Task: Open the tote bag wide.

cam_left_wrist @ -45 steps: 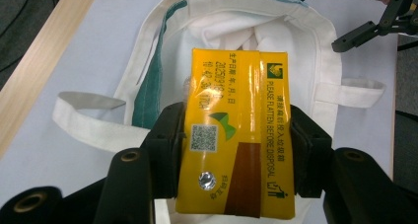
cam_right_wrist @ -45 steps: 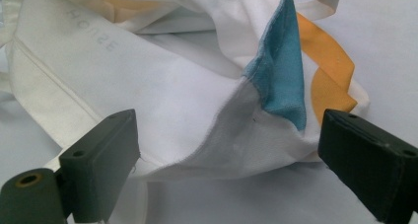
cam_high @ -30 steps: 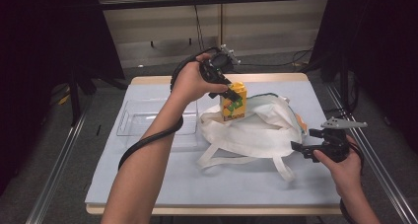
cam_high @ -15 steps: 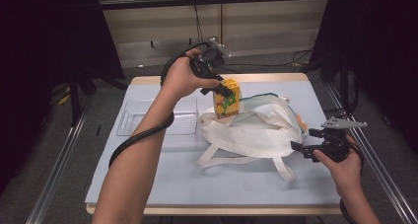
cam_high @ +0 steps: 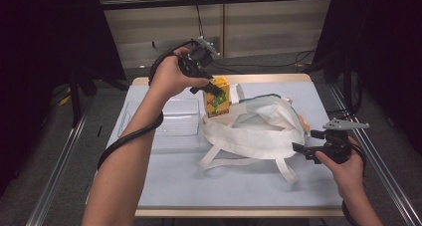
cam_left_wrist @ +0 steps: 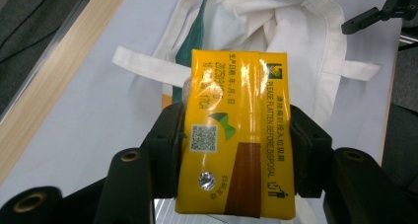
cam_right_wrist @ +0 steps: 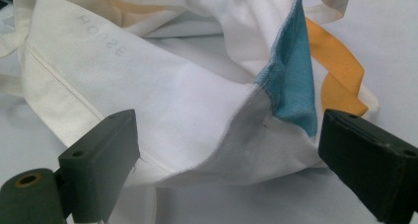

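The yellow drink carton [cam_high: 217,97] sits clamped between the jaws of the left tongs [cam_high: 213,89], held upright above the far rim of the white cloth tote bag [cam_high: 259,129] on the table [cam_high: 239,186]. The high view shows the carton's green and orange printed face and the clear plastic tray [cam_high: 171,117] lying just beside the bag on its left. The left gripper view shows the carton's top instead: a QR code, a round foil straw seal and the line "PLEASE FLATTEN BEFORE DISPOSAL", with a black pad pressed on each side and the bag's open mouth and one strap below.

The right tongs [cam_high: 312,142] rest at the bag's right end, jaws apart. The right gripper view shows the bag's corner [cam_right_wrist: 256,135] between those open jaws, touching neither clearly, along with a blue inner panel [cam_right_wrist: 291,81], an orange strip [cam_right_wrist: 340,71] and faint reversed lettering on the cloth that the high view cannot resolve.
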Tool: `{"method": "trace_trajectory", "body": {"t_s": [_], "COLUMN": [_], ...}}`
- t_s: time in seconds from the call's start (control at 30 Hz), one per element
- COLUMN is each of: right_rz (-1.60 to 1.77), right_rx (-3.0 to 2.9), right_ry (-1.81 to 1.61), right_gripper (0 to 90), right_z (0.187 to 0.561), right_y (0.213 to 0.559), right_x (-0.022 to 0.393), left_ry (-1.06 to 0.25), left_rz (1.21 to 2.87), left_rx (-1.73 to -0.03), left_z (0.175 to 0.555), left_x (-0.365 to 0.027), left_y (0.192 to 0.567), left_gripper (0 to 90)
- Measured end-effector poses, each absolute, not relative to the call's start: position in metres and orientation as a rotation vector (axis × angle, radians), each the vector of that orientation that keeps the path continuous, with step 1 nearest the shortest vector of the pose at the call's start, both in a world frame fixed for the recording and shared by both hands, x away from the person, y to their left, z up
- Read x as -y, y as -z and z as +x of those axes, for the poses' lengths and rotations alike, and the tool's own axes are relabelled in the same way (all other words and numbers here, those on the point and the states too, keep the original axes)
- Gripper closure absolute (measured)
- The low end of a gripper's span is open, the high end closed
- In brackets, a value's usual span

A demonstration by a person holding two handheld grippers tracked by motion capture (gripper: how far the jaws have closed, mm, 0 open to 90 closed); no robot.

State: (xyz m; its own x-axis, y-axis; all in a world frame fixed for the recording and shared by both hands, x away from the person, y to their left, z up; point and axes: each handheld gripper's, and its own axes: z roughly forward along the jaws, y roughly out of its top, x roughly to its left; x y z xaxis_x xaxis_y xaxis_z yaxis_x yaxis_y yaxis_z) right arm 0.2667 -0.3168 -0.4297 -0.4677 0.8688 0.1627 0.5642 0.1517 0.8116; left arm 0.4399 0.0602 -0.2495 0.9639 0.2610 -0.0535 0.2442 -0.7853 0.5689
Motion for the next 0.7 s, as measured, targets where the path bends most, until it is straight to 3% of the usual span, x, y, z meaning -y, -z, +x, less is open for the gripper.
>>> {"method": "trace_trajectory", "body": {"t_s": [0.7], "right_rz": [1.373], "right_rx": [-2.09], "right_ry": [-1.239], "right_gripper": [8.1], "right_z": [0.266], "right_y": [0.428], "right_x": [0.315], "left_ry": [-0.062], "left_rz": [2.548], "left_rx": [-0.373], "left_z": [0.441], "left_x": [-0.091], "left_y": [0.255], "left_gripper": [49.0]}}
